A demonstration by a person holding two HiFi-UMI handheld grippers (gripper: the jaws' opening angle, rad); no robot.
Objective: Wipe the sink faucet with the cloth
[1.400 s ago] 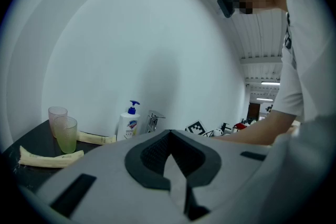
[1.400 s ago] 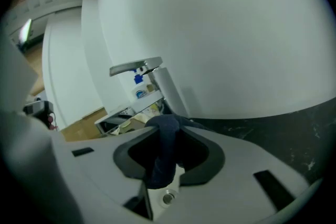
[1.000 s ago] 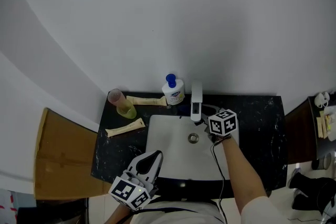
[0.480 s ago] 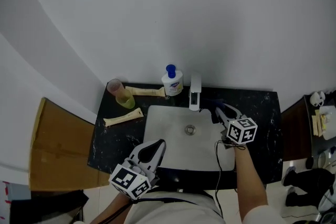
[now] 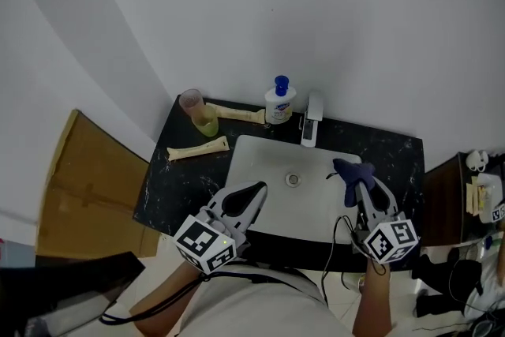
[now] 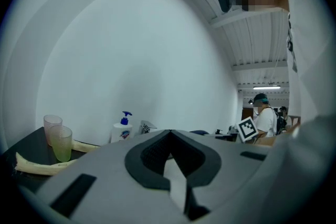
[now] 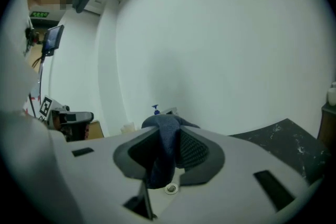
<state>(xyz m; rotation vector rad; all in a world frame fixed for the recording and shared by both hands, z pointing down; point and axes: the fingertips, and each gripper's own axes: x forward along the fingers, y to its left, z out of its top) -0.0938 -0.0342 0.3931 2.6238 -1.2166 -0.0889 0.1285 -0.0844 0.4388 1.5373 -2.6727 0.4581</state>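
Nothing legible. The soap bottle (image 5: pixel 279 105) has a label with a blue logo, too small to read, and the green sign (image 7: pixel 39 14) in the right gripper view is just blur. The marker cubes (image 5: pixel 205 243) on the left gripper (image 5: pixel 254 188) and right gripper (image 5: pixel 357 179) show only black-and-white square patterns.

Washbasin station, white sink (image 5: pixel 260 162) in black table (image 5: pixel 398 158) just ahead of the left tongs (image 5: pixel 254 189), faucet (image 5: pixel 313 118) and soap bottle (image 5: pixel 279 102) beyond.
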